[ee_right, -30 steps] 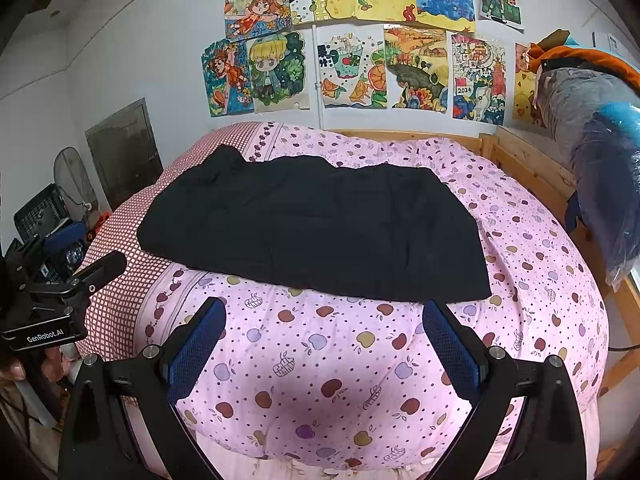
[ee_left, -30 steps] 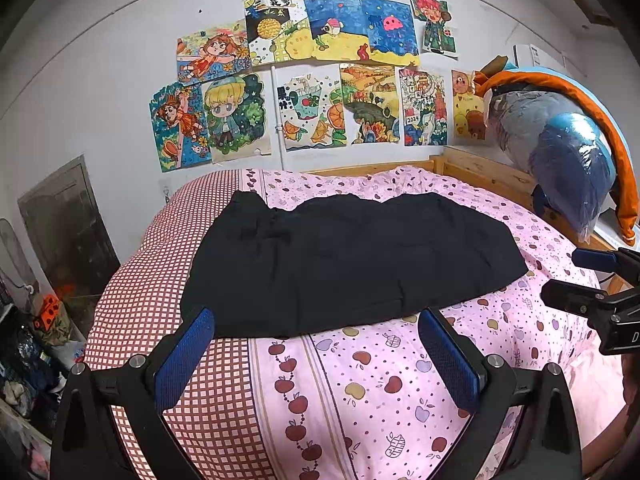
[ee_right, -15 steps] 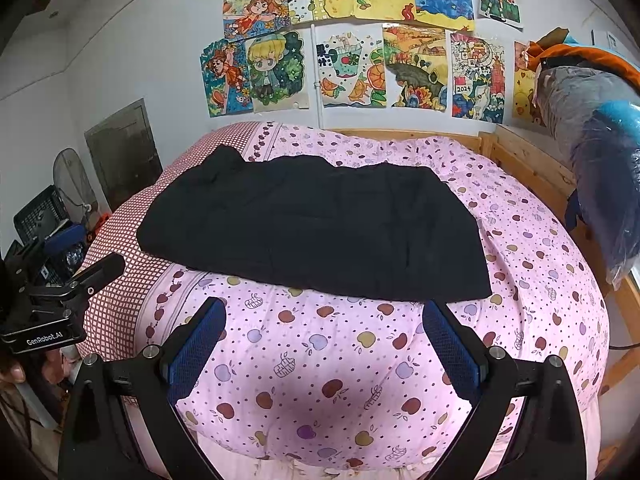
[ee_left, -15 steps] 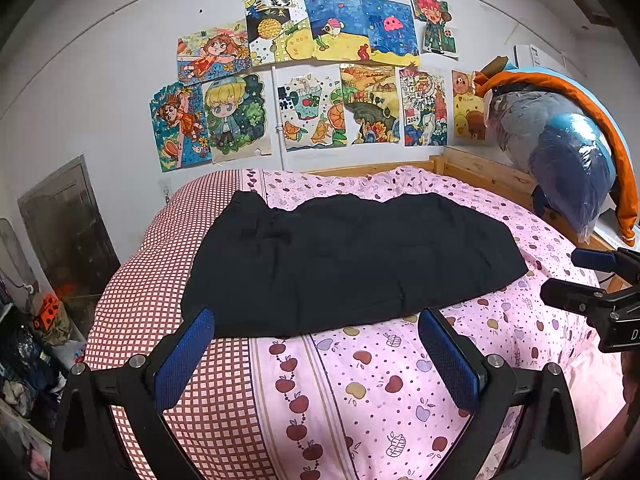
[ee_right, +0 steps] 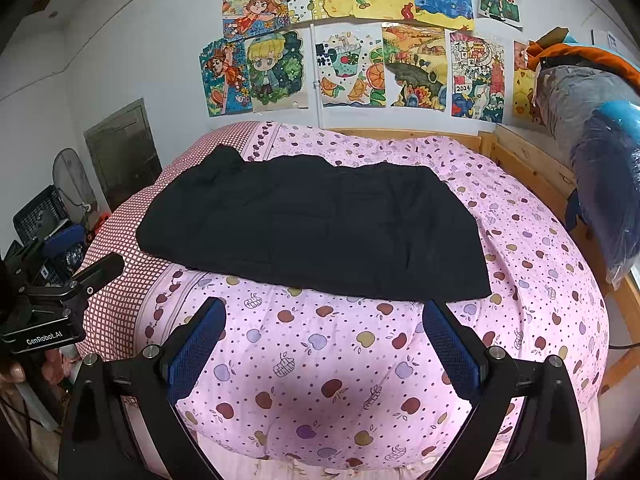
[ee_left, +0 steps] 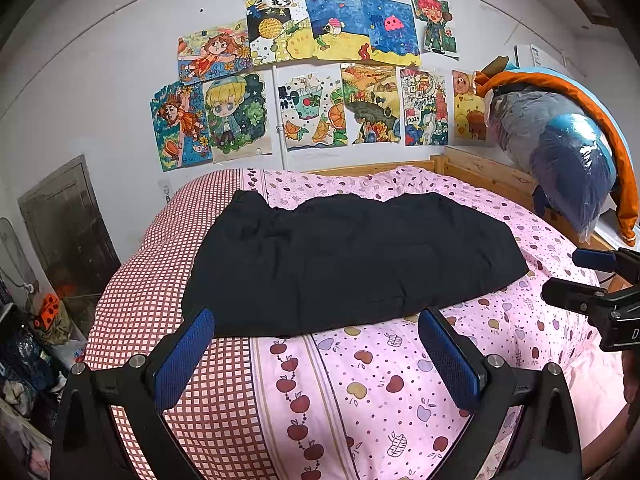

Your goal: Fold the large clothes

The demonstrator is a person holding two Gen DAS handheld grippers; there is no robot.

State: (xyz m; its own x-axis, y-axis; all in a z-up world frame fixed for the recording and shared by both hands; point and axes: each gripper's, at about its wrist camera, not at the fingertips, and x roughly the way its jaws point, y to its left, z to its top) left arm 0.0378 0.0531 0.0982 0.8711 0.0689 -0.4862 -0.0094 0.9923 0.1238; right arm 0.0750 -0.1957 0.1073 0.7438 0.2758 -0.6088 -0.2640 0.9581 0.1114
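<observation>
A large black garment (ee_left: 352, 264) lies spread flat across the pink apple-print quilt (ee_left: 360, 380) on the bed; it also fills the middle of the right wrist view (ee_right: 316, 228). My left gripper (ee_left: 316, 344) is open and hovers just short of the garment's near hem, toward its left part, with nothing between the blue pads. My right gripper (ee_right: 324, 336) is open too, short of the near hem toward the garment's right corner. Each gripper shows at the edge of the other's view: the right gripper (ee_left: 588, 280), the left gripper (ee_right: 72, 264).
A wooden bed frame (ee_right: 532, 168) runs along the right and back. A bagged blue and grey bundle (ee_left: 560, 160) sits on the right rail. Drawings (ee_left: 320, 80) cover the wall. A fan (ee_right: 72, 184), a crate and clutter stand on the floor at left.
</observation>
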